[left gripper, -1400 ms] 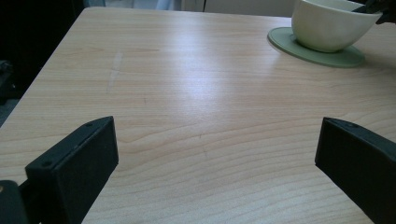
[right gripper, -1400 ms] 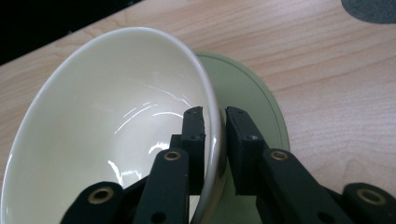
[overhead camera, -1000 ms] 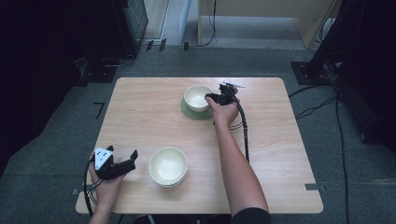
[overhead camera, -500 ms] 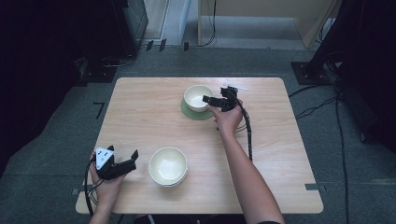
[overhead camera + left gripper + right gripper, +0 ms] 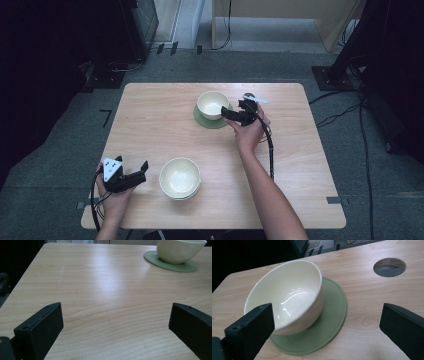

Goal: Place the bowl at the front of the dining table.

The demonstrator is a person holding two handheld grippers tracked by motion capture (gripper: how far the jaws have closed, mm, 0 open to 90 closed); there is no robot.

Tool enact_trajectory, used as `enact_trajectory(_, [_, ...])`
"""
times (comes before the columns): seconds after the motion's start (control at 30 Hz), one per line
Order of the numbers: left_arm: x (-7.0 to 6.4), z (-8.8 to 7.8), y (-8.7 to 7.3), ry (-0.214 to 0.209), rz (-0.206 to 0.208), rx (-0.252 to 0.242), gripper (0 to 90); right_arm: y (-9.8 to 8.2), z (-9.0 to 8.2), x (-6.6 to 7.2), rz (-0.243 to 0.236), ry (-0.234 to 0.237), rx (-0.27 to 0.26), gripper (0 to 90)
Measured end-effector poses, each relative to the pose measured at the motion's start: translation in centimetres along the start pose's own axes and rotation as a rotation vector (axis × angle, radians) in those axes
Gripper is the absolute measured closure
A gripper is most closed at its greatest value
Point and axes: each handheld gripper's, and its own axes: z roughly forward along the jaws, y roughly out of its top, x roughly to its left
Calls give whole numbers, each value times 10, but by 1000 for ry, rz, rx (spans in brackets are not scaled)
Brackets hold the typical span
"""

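Wood surface: cream bowl sits on green coaster, far side. R gripper just beside it, jaws wide, empty. L gripper idle, jaws wide. Straddle rim squarely before closing

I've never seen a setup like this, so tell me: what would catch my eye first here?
Probably the cream bowl on a round green mat at the far middle of the wooden table, with the right gripper open just beside it. Next, a second cream bowl near the front edge, and the left gripper, also open, resting to its left in the person's hand.
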Motion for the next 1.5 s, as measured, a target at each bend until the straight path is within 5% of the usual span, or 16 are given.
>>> enact_trajectory(1.5, [-1,0,0,12,4,1,0,-50,-91,-73,-72,-38,-88,3])
